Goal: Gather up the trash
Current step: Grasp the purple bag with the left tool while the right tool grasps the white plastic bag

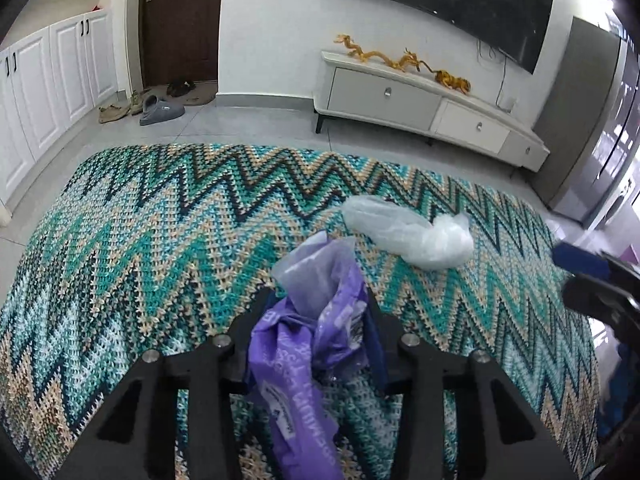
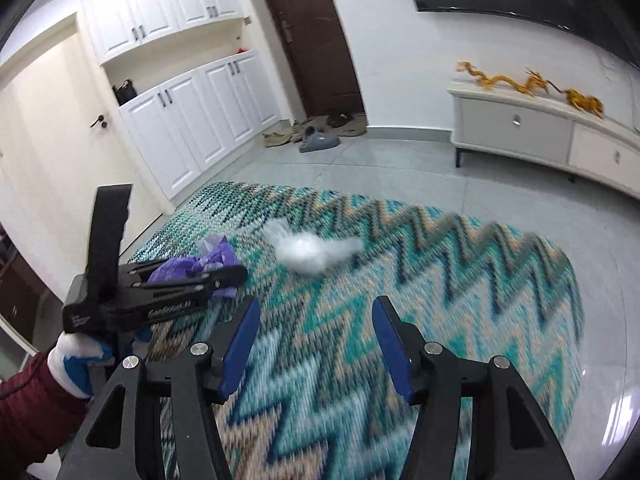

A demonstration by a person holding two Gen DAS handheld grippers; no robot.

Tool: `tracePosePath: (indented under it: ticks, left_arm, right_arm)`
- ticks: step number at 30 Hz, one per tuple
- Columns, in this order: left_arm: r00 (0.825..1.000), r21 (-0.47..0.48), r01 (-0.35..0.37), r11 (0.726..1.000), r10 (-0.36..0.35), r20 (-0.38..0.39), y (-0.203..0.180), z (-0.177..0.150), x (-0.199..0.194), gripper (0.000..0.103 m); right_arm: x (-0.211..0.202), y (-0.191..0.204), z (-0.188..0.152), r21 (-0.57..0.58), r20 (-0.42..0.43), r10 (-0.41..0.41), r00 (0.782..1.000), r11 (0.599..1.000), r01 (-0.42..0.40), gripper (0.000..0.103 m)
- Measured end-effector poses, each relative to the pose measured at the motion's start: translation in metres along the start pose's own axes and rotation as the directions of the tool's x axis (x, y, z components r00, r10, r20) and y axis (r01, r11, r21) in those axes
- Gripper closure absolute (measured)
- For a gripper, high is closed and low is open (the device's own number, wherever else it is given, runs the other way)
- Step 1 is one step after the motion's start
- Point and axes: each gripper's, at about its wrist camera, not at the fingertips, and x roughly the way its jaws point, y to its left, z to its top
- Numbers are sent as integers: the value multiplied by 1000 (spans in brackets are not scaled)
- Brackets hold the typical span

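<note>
meanwhile left gripper (image 1: pixel 320 304) pinches crinkled purple plastic bag (image 1: pixel 304 344), right gripper (image 2: pixel 314 320) gapes above zigzag woven rug (image 2: pixel 440 280).

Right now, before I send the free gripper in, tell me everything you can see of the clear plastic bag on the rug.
The clear plastic bag is thin, whitish translucent film, crumpled into a loose elongated wad, fuller at one end. It lies on the zigzag rug, nothing gripping it. It sits just beyond the purple bag held by the left gripper, ahead of the open right gripper. Whether the two bags touch is unclear.
</note>
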Motion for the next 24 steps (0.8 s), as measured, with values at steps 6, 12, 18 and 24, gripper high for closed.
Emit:
tracePosePath:
  ticks: [6, 12, 18, 24]
  left_arm:
    - [999, -77, 28, 997, -27, 19, 19, -2, -4, 64]
    - [999, -93, 36, 995, -34, 23, 27, -4, -7, 64]
    - [999, -99, 38, 994, -36, 21, 27, -1, -7, 64]
    - [999, -96, 32, 995, -30, 17, 29, 3, -8, 64]
  right_arm:
    - [39, 7, 27, -48, -19, 20, 1000, 999, -21, 47]
    - [76, 15, 32, -94, -66, 15, 998, 995, -21, 47]
    - [96, 16, 28, -99, -97, -23, 995, 995, 13, 47]
    - [105, 15, 26, -110, -111, -80, 991, 992, 68, 63]
